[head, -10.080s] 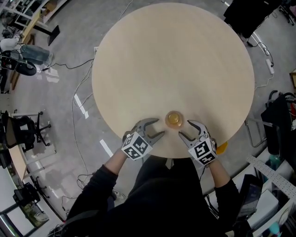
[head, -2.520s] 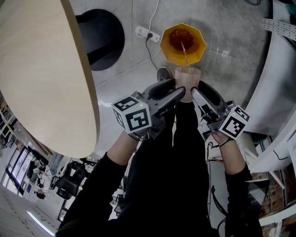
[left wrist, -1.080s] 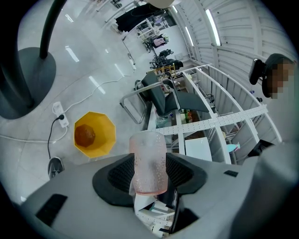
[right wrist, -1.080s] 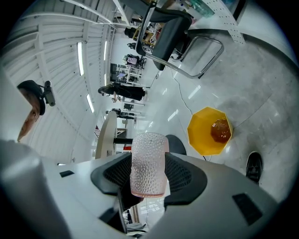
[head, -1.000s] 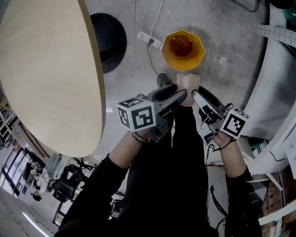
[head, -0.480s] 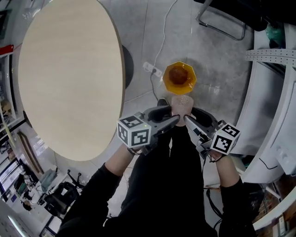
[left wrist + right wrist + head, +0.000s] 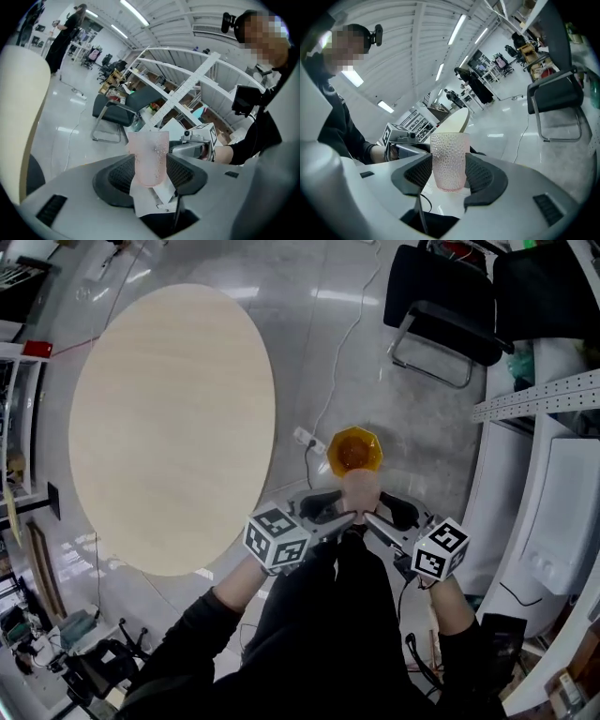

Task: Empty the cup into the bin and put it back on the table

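Note:
The cup (image 7: pixel 360 490) is a dimpled, pale pink glass, upright, and it looks empty. It hangs in the air just in front of the orange bin (image 7: pixel 354 452), which stands on the floor with dark orange liquid inside. Both grippers pinch it from opposite sides: my left gripper (image 7: pixel 343 514) from the left and my right gripper (image 7: pixel 372 516) from the right. The left gripper view shows the cup (image 7: pixel 150 157) between dark ribbed pads (image 7: pixel 123 174). In the right gripper view the cup (image 7: pixel 450 160) sits the same way. The round wooden table (image 7: pixel 173 423) lies to the left.
A black chair (image 7: pixel 441 306) stands beyond the bin. White metal shelving (image 7: pixel 534 474) runs along the right side. A power strip (image 7: pixel 307 438) with a cable lies on the grey floor between table and bin.
The cup was tipped over the bin and pouring orange liquid; it now stands upright and looks empty. Both grippers have pulled it back from the bin, and the head view has swung toward the table.

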The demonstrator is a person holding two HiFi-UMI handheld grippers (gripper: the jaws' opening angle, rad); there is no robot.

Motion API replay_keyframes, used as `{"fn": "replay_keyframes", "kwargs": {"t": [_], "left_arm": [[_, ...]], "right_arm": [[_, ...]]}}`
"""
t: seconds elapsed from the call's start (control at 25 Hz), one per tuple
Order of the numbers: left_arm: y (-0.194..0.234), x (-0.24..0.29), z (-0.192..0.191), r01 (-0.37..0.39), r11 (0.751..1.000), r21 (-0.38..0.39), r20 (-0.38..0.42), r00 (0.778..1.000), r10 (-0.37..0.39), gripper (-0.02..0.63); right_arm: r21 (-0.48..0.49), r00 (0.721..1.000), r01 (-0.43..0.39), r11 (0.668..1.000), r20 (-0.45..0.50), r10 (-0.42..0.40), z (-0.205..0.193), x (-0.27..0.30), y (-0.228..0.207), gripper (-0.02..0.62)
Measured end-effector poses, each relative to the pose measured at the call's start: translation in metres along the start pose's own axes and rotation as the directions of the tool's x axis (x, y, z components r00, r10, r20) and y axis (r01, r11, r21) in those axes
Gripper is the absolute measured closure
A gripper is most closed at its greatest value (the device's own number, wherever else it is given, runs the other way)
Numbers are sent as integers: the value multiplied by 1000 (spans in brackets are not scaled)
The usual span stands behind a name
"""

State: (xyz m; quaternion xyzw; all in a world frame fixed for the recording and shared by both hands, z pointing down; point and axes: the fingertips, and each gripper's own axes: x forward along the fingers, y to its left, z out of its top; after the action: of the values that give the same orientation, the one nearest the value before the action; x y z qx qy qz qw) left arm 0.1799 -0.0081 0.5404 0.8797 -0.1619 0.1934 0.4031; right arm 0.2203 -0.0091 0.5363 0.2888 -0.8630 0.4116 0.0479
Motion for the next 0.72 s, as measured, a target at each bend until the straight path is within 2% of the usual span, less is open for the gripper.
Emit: {"fn": "replay_keyframes", "kwargs": {"t": [0.08,0.2,0.32,0.56,0.72], "left_arm": [[-18,-12,11,-21,996,86,-1,1000,22,382],[-46,-26,21,-66,977,203,19,998,63,382],[-66,-37,27,-118,956,268,65,992,105,382],[-90,-59,26,-230,914,335,142,971,192,382],[-92,-70,18,-299,870,392,160,954,255,382]], "right_arm": [[-46,1000,-5,999,5,5,11,-9,18,365],[-140,1000,1,990,3,-1,22,-24,44,365],[-251,1000,18,968,19,-14,32,-34,66,365],[-476,1000,19,879,-4,-24,39,-42,101,365],[-573,999,-4,819,-29,-16,34,-38,114,365]]}}
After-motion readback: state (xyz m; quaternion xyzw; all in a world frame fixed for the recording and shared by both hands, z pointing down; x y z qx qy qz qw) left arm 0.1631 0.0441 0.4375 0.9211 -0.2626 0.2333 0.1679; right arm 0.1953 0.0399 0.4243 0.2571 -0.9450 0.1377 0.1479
